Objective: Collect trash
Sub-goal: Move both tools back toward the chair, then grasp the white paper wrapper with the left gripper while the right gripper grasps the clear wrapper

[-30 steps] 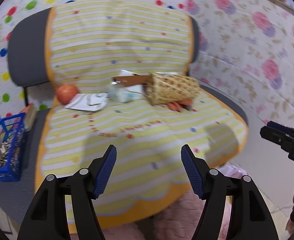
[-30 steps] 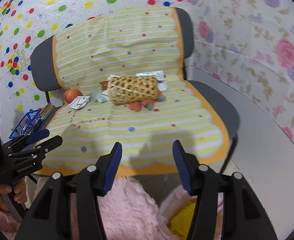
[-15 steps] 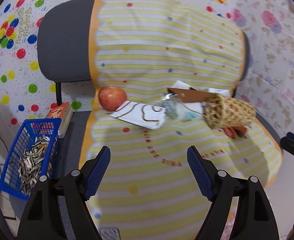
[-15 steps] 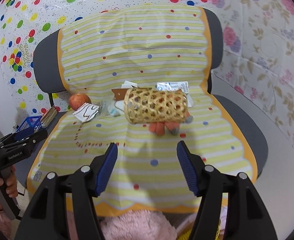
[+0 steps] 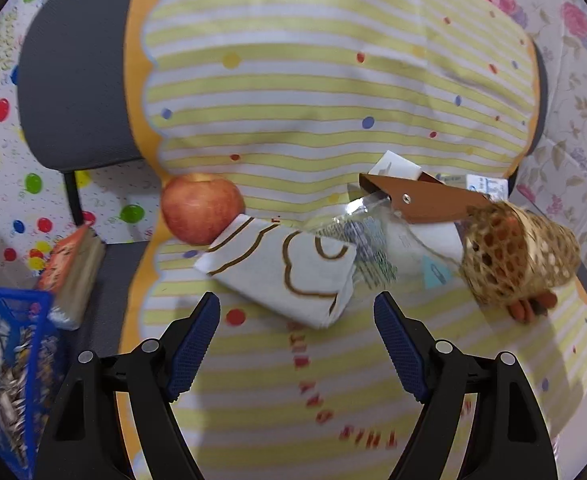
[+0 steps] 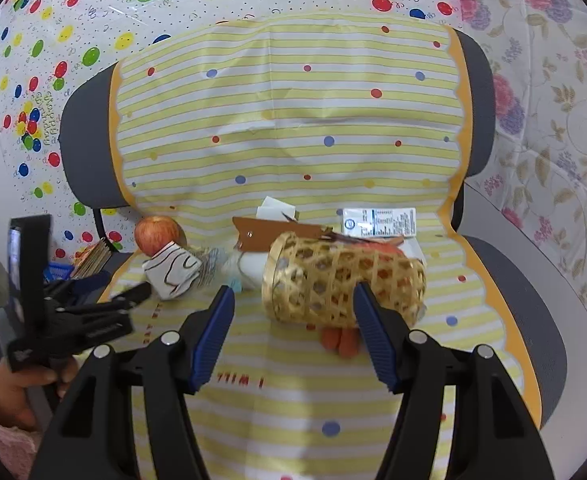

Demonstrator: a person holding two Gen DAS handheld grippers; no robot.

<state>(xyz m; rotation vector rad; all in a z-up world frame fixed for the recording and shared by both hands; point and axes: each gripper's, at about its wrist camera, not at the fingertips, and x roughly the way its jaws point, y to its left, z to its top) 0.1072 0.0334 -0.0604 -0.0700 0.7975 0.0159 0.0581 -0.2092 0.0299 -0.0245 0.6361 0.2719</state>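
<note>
A crumpled white wrapper with brown lines (image 5: 289,268) (image 6: 173,272) lies on the striped chair cover (image 5: 313,100), leaning against a red apple (image 5: 201,212). A clear printed plastic wrapper (image 5: 369,248) lies to its right. My left gripper (image 5: 297,308) hovers open just short of the white wrapper, nothing between its pads. A woven basket (image 6: 341,280) lies on its side over some orange pieces (image 6: 339,340). My right gripper (image 6: 293,292) is open in front of the basket, not touching it. The left gripper (image 6: 121,286) also shows at the left of the right wrist view.
A brown flap (image 5: 425,200), white paper and a small printed carton (image 6: 379,222) lie behind the basket. Left of the chair stand a blue crate (image 5: 5,380) of seed shells and a book (image 5: 73,272). Patterned sheets cover the walls.
Both grippers have moved in toward the chair seat. The left one has swung left and down over the white wrapper and opened wider. The right one has closed in on the basket.
</note>
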